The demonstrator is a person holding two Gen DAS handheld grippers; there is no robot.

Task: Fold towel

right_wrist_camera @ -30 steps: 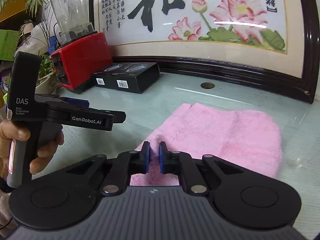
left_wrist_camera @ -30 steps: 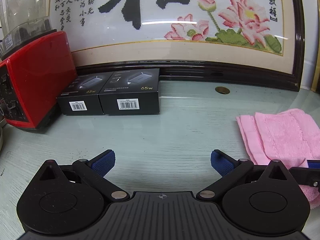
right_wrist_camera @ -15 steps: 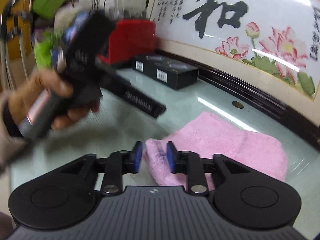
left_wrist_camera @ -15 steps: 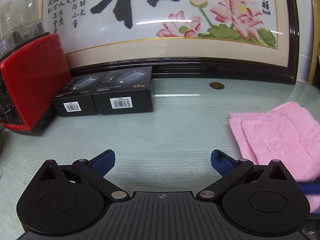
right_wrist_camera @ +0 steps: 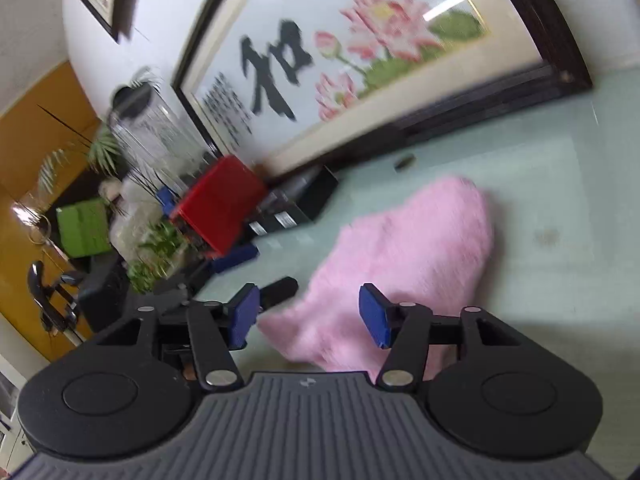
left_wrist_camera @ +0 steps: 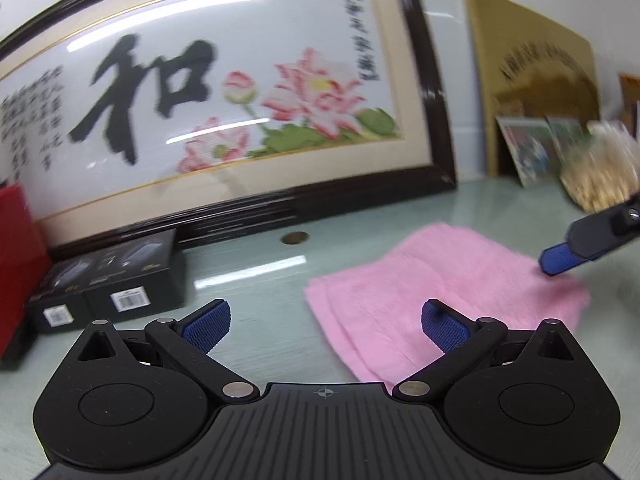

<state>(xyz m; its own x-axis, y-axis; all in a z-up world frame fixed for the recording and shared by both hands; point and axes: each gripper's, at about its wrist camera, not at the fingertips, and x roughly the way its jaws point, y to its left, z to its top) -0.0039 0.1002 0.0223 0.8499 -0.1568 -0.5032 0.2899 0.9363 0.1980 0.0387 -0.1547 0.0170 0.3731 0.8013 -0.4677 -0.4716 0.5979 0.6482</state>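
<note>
the left gripper [left_wrist_camera: 325, 326] has its blue pads spread wide with nothing between them, held low over the pale green table [left_wrist_camera: 248, 276]. just past its right finger lies the pink towel [left_wrist_camera: 432, 292], folded flat on the table with layered edges showing on its near-left side. the right gripper [right_wrist_camera: 308, 316] is also spread apart and empty, tilted, above the towel's near end. only the left view shows the right gripper's blue fingertip over the towel's far right corner, and a gold plaque [left_wrist_camera: 532, 64] with photos beyond. only the right view, which is blurred, shows a red blender [right_wrist_camera: 218, 204], plants and a green box [right_wrist_camera: 83, 227]. two black boxes [left_wrist_camera: 108, 288] sit left, before the framed lotus embroidery [left_wrist_camera: 224, 96].
</note>
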